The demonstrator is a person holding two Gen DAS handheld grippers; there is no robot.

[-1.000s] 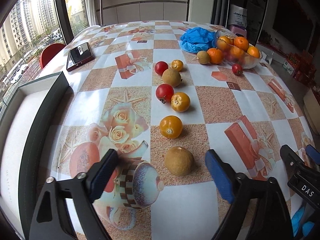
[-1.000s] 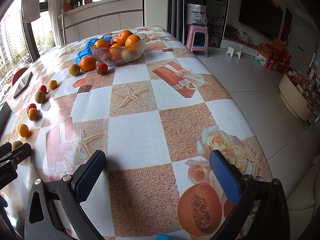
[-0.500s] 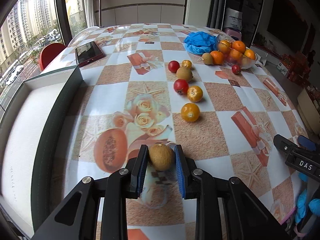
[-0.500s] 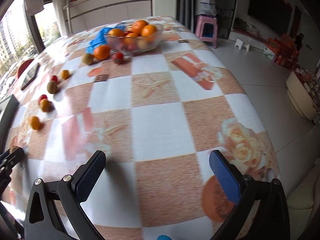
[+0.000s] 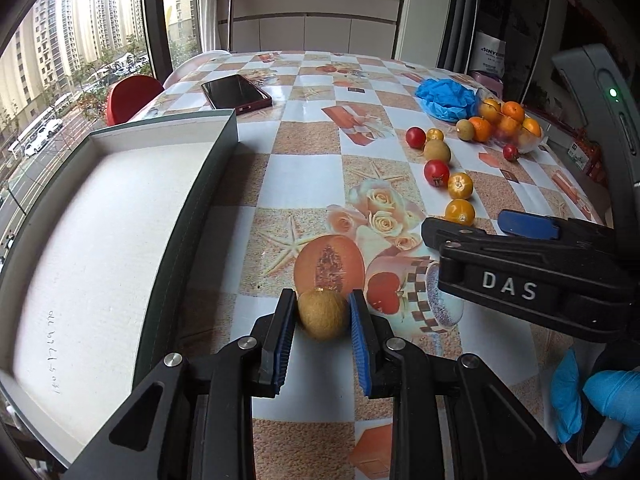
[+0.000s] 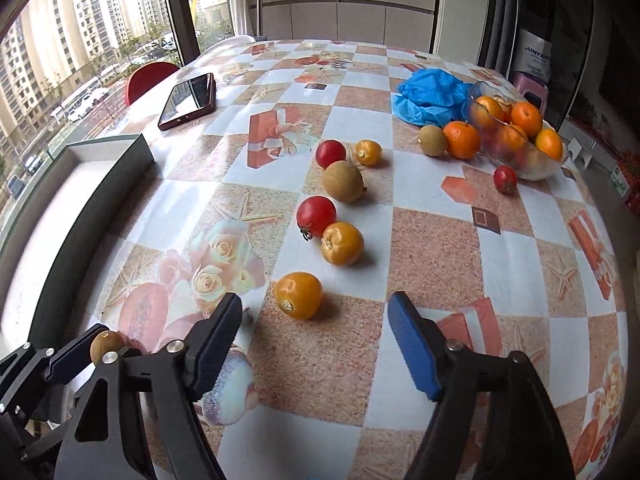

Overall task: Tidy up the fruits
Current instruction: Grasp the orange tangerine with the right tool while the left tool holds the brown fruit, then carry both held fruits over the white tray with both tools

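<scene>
Left wrist view: my left tongs [image 5: 323,316] clamp a kiwi [image 5: 322,313] beside the empty box [image 5: 192,208]. My right tongs [image 6: 316,332] are closing, nothing gripped, toward an orange tomato [image 6: 298,294]; other fruit waits on the worktop [image 6: 440,264].

A: Left gripper [image 5: 323,344]?
B: Black frame, blue ribbed pads, silver screws at pivots.
A: Right gripper [image 6: 316,344]?
B: Same build; white "DAS" lettering on side. Blue glove [image 5: 600,408] just behind that lettering, pink edge below.
</scene>
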